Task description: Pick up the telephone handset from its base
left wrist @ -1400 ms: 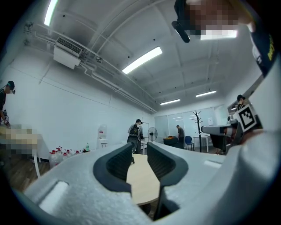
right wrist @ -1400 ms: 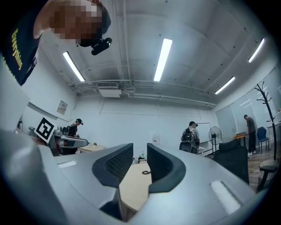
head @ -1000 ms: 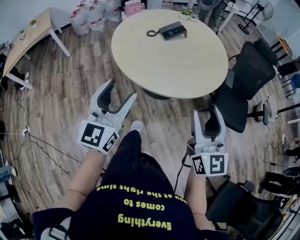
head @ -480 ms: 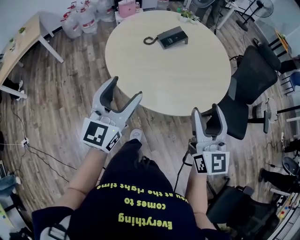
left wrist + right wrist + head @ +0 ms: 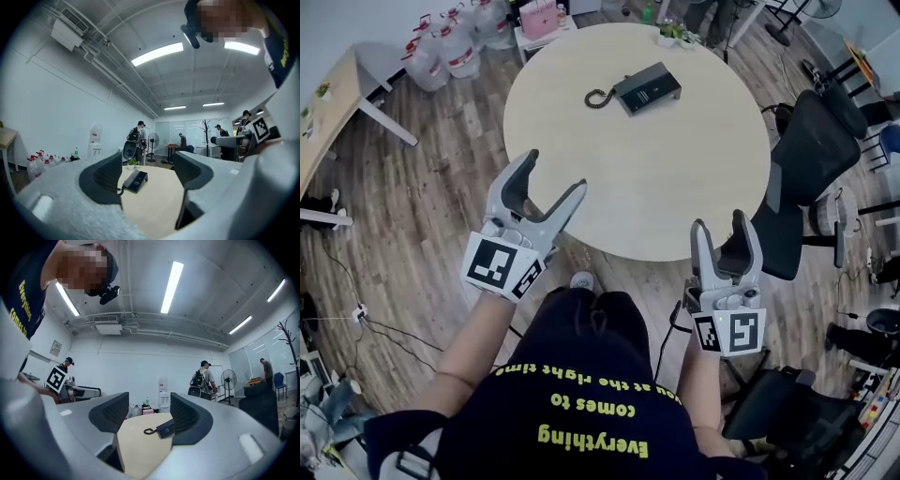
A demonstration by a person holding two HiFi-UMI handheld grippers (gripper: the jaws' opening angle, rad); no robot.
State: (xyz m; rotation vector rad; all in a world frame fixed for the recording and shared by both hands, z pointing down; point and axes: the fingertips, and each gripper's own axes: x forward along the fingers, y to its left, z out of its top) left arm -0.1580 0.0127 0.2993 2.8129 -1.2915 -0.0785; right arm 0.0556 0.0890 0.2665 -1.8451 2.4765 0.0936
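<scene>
Round counter (image 5: 675, 178) with a pale wood top, filling the upper middle of the head view, on a wood-plank floor (image 5: 422, 187). Toward its far side, a black telephone (image 5: 649, 86), with the handset (image 5: 630, 97) seated on the base and a coiled cord (image 5: 598, 97) curling off the left end. Just beyond, at the far rim, a small potted plant (image 5: 672, 36).

Around the counter: a black office chair (image 5: 811, 141) at the right, large water bottles (image 5: 441, 52) and a pink bag (image 5: 539, 17) at the far left, the corner of a wooden desk (image 5: 337, 94) at the left edge, and cables (image 5: 356, 314) trailing over the floor. In the gripper views, a white-walled office with strip ceiling lights, a water dispenser (image 5: 95, 140), a standing fan (image 5: 153, 139), a coat stand (image 5: 205, 127) and several people standing in the background.

Held out level by a person in a dark shirt with yellow lettering, bare forearms extended: the left gripper (image 5: 555, 171) and right gripper (image 5: 720, 221), both by the counter's near edge and well apart from the telephone. Left jaws spread wide, having just been opening, empty, with the telephone seen far off between them. Right jaws likewise apart, having just been opening, holding nothing, with the telephone again distant in the gap. Marker cube at the back of each gripper, facing up toward the head camera.
</scene>
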